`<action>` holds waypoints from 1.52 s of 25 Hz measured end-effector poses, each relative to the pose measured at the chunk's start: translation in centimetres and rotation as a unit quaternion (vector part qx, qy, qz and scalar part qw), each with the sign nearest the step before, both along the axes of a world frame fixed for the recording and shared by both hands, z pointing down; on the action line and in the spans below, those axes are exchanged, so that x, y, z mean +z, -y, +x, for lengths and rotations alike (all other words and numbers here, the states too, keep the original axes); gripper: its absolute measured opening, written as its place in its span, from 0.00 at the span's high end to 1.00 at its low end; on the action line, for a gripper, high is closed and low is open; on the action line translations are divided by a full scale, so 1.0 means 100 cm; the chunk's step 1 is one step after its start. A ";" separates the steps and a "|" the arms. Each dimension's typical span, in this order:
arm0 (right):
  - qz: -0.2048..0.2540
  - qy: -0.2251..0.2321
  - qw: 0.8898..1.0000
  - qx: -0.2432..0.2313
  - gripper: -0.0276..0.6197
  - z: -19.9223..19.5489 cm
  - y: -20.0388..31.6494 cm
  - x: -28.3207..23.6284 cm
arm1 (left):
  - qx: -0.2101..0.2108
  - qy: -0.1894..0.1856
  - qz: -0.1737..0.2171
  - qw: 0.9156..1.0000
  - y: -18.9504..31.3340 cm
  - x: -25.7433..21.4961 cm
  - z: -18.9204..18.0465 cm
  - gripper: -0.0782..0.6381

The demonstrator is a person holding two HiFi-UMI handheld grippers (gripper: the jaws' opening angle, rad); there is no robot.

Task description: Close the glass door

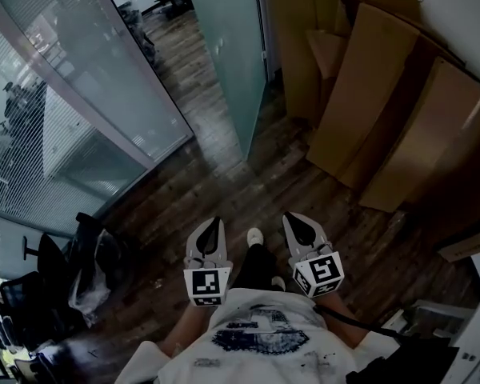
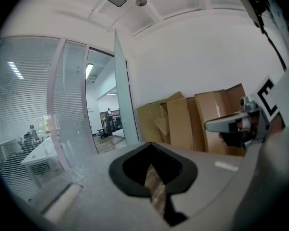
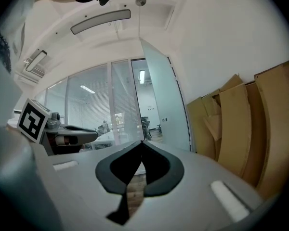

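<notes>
**A:** One glass door point(image 1: 234, 54), frosted, stands open ahead of us. Through the gap on its left the wooden floor point(image 1: 216, 186) runs on into the next room.

**B:** We see it too. Left of the door, across that gap, runs a glass wall point(image 1: 88, 102) with blinds behind it. Right of the door, cardboard sheets point(image 1: 384, 118) lean on the white wall.

**A:** And our grippers?

**B:** Both are well short of the door, side by side, touching nothing. The left gripper point(image 1: 215, 222) has its jaws closed tip to tip with nothing between them. The right gripper point(image 1: 293, 218) is the same, closed and empty.

**A:** Farther from the door, at our left, we make out dark chairs point(image 1: 28, 294).
</notes>
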State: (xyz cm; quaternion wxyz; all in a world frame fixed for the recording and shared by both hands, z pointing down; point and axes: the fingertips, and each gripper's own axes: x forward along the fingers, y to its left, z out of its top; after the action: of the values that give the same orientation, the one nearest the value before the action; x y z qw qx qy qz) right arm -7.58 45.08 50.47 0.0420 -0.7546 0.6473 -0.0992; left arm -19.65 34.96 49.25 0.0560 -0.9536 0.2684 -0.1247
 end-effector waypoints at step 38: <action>-0.057 -0.022 0.997 -0.054 0.95 0.116 0.292 -0.002 | -0.016 -0.036 -0.052 0.998 0.284 0.008 0.142 0.89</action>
State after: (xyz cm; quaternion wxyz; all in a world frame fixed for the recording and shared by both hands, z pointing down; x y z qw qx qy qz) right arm 4.03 15.88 50.27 -0.0213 -0.7214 0.6814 -0.1215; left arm -5.48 6.57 50.02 -0.0048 -0.9546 0.2786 -0.1052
